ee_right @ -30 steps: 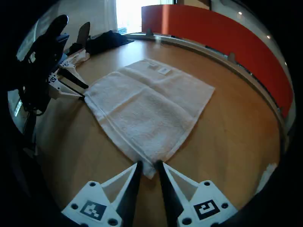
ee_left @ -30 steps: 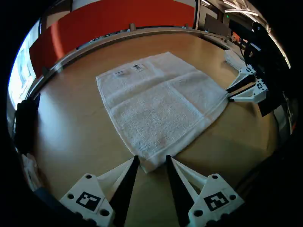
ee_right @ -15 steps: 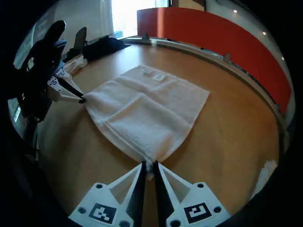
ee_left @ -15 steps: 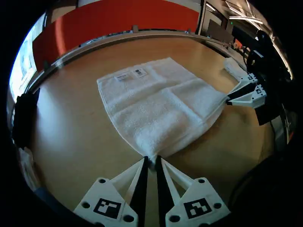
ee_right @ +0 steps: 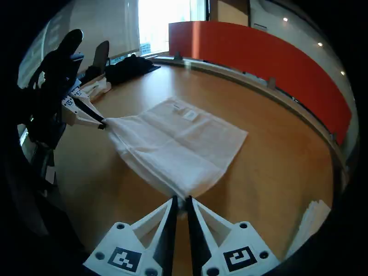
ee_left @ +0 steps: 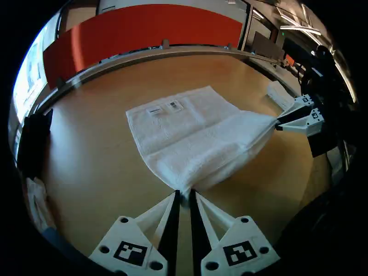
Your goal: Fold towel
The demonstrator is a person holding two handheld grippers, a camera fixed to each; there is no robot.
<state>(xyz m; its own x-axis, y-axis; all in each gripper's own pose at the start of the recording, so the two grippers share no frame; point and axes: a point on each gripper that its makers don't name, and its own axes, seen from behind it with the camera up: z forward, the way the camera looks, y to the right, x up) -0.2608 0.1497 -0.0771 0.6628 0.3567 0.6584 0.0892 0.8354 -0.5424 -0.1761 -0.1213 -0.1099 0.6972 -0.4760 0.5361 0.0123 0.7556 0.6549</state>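
Open a second ago, left claw (ee_left: pixel 184 194) and right claw (ee_right: pixel 181 201) now each pinch a towel (ee_left: pixel 198 133) corner, lifting that edge off the bench (ee_left: pixel 92 152): fold begun

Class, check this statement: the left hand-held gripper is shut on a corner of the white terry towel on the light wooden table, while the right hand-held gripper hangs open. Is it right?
Not quite. The right hand-held gripper is shut too, pinching another corner of the white terry towel, as the right gripper view shows. The rest stands.
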